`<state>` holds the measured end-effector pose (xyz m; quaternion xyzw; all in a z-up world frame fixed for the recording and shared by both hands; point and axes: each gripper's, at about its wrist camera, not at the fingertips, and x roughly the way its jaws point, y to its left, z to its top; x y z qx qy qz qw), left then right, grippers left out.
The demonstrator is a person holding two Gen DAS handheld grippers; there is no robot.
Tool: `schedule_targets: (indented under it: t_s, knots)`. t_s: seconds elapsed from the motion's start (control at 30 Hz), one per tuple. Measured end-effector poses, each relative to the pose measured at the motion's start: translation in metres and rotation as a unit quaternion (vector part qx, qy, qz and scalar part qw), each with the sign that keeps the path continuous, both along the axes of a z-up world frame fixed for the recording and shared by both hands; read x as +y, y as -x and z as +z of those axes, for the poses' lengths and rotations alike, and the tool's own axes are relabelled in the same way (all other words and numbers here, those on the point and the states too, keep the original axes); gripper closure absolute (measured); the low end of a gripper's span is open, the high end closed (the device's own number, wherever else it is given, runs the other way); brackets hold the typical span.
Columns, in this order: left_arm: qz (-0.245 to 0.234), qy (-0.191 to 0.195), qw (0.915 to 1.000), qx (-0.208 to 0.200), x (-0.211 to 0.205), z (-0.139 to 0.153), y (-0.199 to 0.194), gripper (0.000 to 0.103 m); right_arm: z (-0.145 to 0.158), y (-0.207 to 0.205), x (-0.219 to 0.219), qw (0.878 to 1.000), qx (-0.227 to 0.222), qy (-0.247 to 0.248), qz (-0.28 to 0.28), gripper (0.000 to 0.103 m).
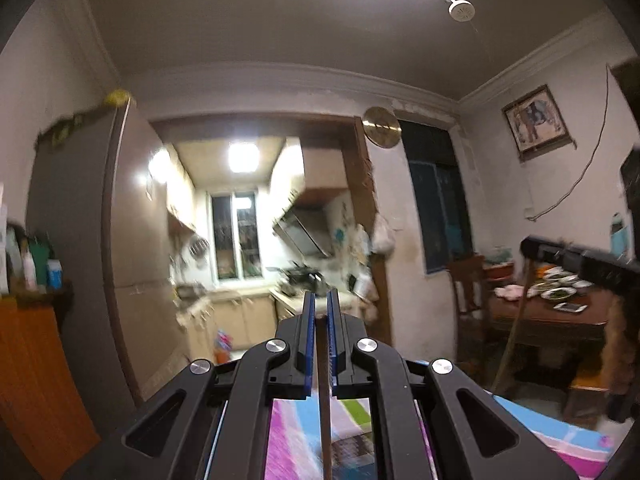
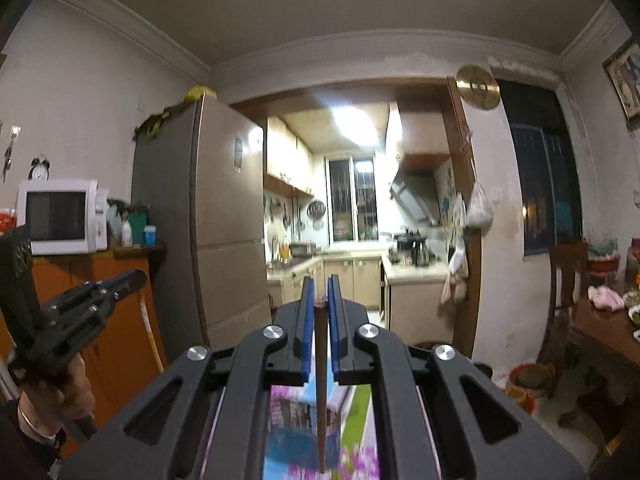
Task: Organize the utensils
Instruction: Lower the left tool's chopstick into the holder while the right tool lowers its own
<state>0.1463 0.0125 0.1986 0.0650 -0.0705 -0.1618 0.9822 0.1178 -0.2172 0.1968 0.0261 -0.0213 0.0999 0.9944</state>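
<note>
In the left wrist view my left gripper point(image 1: 320, 296) is shut on a brown chopstick point(image 1: 325, 400). The stick hangs straight down from the blue pads over a pink, blue and green patterned cloth point(image 1: 296, 432). My right gripper point(image 2: 319, 282) is likewise shut on a second brown chopstick point(image 2: 320, 384), which hangs above a blurred bluish box point(image 2: 296, 428) on the same cloth. Both grippers point about level into the room. The left gripper's fingers point(image 2: 128, 280) show at the left of the right wrist view, held by a hand point(image 2: 60, 392). The right gripper's body point(image 1: 568, 252) and its hanging chopstick point(image 1: 514, 320) show at the right of the left wrist view.
A tall fridge point(image 2: 224, 240) stands left of the kitchen doorway point(image 2: 352, 240). A microwave point(image 2: 60, 216) sits on an orange cabinet point(image 2: 120, 320). At the right, a wooden dining table point(image 1: 560, 320) carries dishes, with a chair point(image 1: 468, 292) beside it.
</note>
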Motion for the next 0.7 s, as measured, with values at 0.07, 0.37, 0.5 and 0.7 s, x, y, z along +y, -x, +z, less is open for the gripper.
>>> schedule_targets:
  t_s: [0.07, 0.37, 0.5, 0.7]
  knots:
    - [0.002, 0.005, 1.0, -0.005, 0.0, 0.012, -0.021, 0.096, 0.011, -0.016, 0.003, 1.0, -0.011, 0.0, -0.003, 0.098]
    - [-0.045, 0.081, 0.9957, 0.007, -0.003, 0.023, -0.115, 0.096, 0.004, -0.097, 0.001, 0.999, 0.013, -0.04, 0.0, 0.098]
    - [-0.066, 0.098, 0.9923, 0.039, -0.009, -0.006, -0.149, 0.096, -0.02, -0.123, 0.005, 0.998, 0.04, -0.051, 0.005, 0.098]
    - [-0.073, 0.089, 0.9896, 0.086, -0.016, -0.056, -0.177, 0.096, -0.064, -0.146, 0.015, 0.996, 0.077, -0.053, 0.008, 0.098]
